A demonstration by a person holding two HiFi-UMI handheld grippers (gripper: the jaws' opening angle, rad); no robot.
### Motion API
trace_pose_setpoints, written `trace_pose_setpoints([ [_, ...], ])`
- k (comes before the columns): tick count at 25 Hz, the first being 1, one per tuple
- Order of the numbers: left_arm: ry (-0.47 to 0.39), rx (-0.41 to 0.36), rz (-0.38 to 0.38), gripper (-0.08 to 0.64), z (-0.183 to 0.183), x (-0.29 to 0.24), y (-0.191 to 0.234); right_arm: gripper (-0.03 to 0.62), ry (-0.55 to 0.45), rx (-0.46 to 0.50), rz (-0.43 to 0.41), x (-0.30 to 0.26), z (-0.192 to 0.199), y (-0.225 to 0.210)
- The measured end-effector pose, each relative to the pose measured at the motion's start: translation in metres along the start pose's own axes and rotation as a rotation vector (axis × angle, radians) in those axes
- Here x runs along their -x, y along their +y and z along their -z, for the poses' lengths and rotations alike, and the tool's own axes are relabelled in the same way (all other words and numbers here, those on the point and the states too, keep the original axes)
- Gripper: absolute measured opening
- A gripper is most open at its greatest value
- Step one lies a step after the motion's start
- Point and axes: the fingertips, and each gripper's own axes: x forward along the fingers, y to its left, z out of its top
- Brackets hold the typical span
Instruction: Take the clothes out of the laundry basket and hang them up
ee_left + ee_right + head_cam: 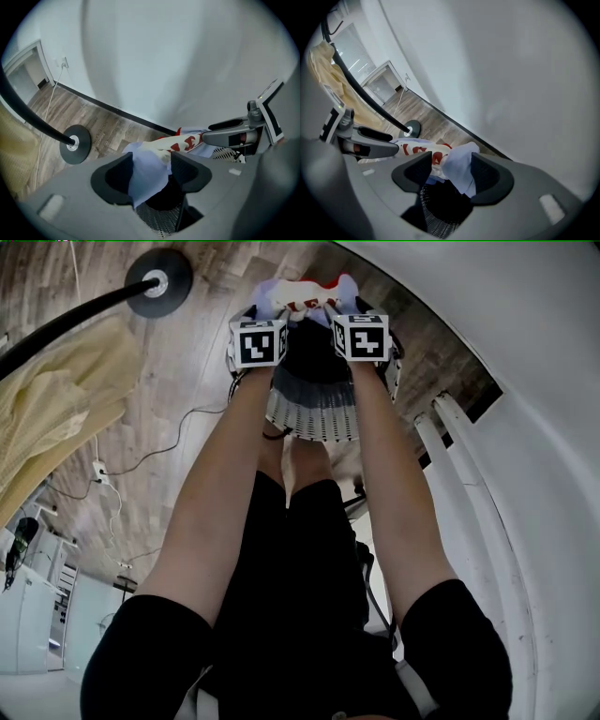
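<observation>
The pale blue and white garment with red print [302,298] lies bunched over the mouth of the dark mesh laundry basket [161,220]. The left gripper [151,168] is half-closed, pinching a blue fold. The right gripper [451,169] seems to clamp another fold, though less squarely. If that thin fold slips during lifting, the garment could swing down one-sided or snag on the basket's rim.
</observation>
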Motion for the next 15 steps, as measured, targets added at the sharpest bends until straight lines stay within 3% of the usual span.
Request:
trace_pose_setpoints([
  [2, -0.002, 0.004, -0.022, 0.238, 0.000, 0.000, 0.005, 0.245, 0.007, 0.019, 0.023, 0.000, 0.000, -0.003],
  [8, -0.016, -0.006, -0.035, 0.225, 0.003, -0.011, 0.005, 0.231, 0.029, 0.118, 0.039, -0.010, 0.000, 0.003],
  [13, -0.038, -0.072, -0.069, 0.143, -0.001, -0.007, 0.003, 0.153, 0.049, 0.203, 0.038, -0.010, -0.002, 0.019],
  [15, -0.047, -0.061, -0.065, 0.097, -0.002, -0.004, 0.002, 0.120, 0.051, 0.205, 0.036, -0.008, -0.004, 0.023],
])
